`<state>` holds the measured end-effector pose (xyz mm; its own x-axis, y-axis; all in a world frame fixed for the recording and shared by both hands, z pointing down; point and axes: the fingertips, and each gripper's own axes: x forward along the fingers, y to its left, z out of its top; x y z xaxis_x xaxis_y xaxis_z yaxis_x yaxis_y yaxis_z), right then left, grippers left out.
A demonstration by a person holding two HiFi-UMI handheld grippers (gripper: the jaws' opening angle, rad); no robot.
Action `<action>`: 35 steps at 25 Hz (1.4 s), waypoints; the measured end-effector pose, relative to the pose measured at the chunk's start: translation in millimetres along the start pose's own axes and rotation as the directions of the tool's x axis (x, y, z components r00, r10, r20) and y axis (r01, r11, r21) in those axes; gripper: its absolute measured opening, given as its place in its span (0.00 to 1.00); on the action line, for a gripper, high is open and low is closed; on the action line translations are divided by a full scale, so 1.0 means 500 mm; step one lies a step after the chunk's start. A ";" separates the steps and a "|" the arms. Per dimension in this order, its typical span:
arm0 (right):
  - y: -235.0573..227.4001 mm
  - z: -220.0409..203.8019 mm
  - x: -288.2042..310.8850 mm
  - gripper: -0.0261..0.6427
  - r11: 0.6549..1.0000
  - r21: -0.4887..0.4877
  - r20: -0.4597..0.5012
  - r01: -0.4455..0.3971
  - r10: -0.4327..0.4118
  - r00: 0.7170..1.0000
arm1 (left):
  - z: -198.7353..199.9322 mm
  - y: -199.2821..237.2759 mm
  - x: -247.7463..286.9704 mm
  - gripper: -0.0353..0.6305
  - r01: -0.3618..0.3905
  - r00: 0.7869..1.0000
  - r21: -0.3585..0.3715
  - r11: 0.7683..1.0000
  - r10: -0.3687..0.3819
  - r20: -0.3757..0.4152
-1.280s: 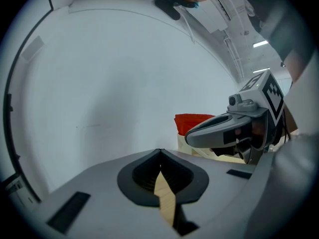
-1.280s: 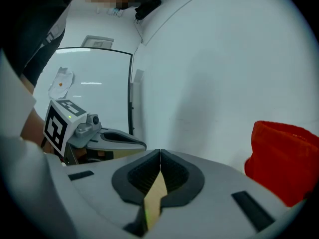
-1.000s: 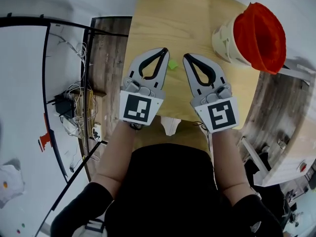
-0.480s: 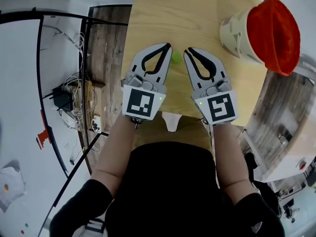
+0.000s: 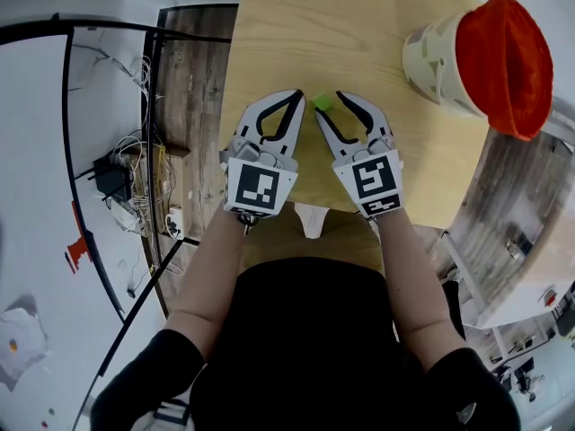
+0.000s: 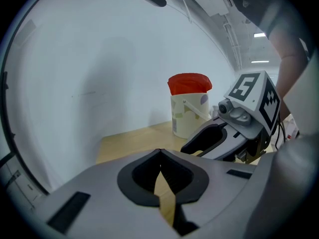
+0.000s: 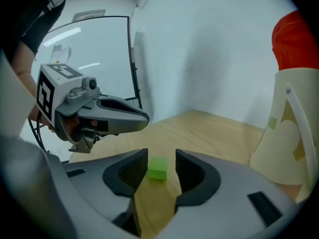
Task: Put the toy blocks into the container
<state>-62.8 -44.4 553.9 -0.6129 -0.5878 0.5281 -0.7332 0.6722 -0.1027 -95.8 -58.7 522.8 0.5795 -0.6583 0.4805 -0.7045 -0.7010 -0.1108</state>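
The left gripper is closed, tips meeting on nothing. Just to its right, the right gripper has just been opening. The green block sits loose on the table between its jaws. Farther right, the container is cut off at the frame edge.

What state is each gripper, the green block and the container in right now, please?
Green block: lying on the table, not gripped.
Left gripper: shut, empty.
Right gripper: open, its jaws have just been opening, either side of the green block without pressing it.
Container: upright on the table, red-topped.
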 end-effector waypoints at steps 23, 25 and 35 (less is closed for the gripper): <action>-0.011 0.017 0.017 0.28 0.992 -0.120 -0.043 0.030 -0.035 0.998 | -0.036 0.015 -0.015 0.07 -0.013 1.000 -0.041 0.999 0.012 -0.023; -0.026 0.061 0.001 0.28 0.989 -0.140 -0.002 0.049 -0.050 0.999 | 0.003 0.029 -0.020 0.07 -0.026 1.000 -0.030 0.999 0.026 -0.002; -0.037 0.315 -0.146 0.28 0.973 -0.171 0.245 0.155 -0.110 0.963 | 0.259 0.098 -0.074 0.07 -0.072 0.973 0.071 0.995 0.054 0.224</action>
<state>-50.8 -84.7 384.5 -0.5815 -0.7506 0.3138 -0.7579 0.6400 0.1265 -98.8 -103.9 387.0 0.6174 -0.7400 0.2668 -0.7133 -0.6697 -0.2066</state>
